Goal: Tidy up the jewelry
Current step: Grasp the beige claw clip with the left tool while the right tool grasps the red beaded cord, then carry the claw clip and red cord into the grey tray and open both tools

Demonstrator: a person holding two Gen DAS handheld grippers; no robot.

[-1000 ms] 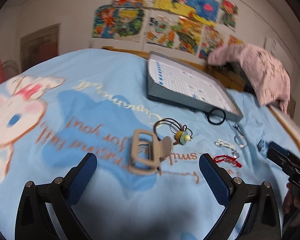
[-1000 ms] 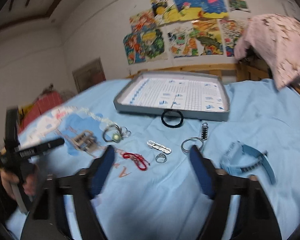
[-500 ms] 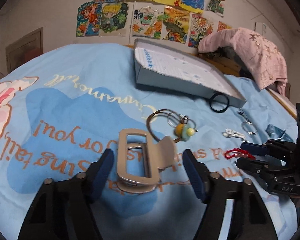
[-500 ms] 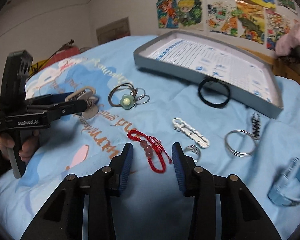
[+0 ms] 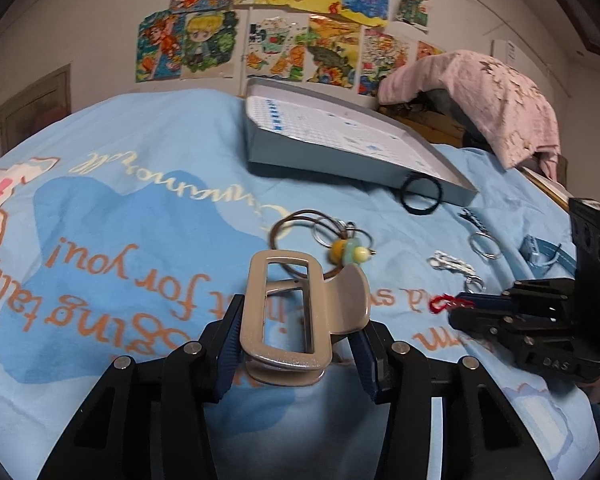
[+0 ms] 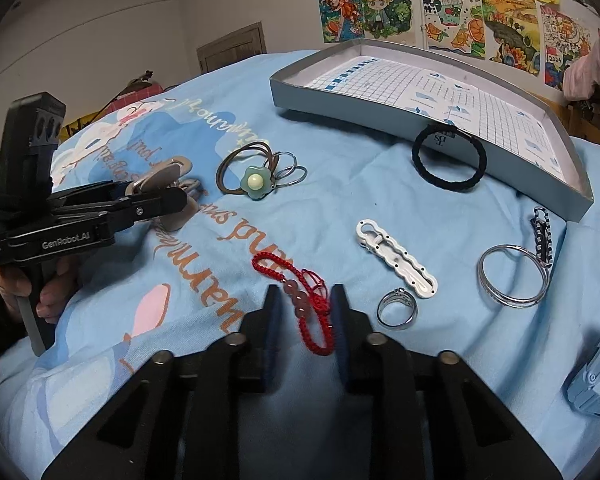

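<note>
Left wrist view: your left tool [image 5: 296,346] has been closing and its pads now press the beige clip [image 5: 296,312] on the blue bedspread [image 5: 140,208]. Your right tool [image 5: 466,307] hides most of the red bracelet [image 5: 440,304]. Drawings [image 5: 284,20] cover the wall; the clip fills more of the frame than a second ago.

Right wrist view: your right tool [image 6: 305,322] has been closing around the bracelet [image 6: 300,296]; whether its pads touch is unclear. Tray [image 6: 380,104] sits behind, hair tie [image 6: 448,158] against it.
</note>
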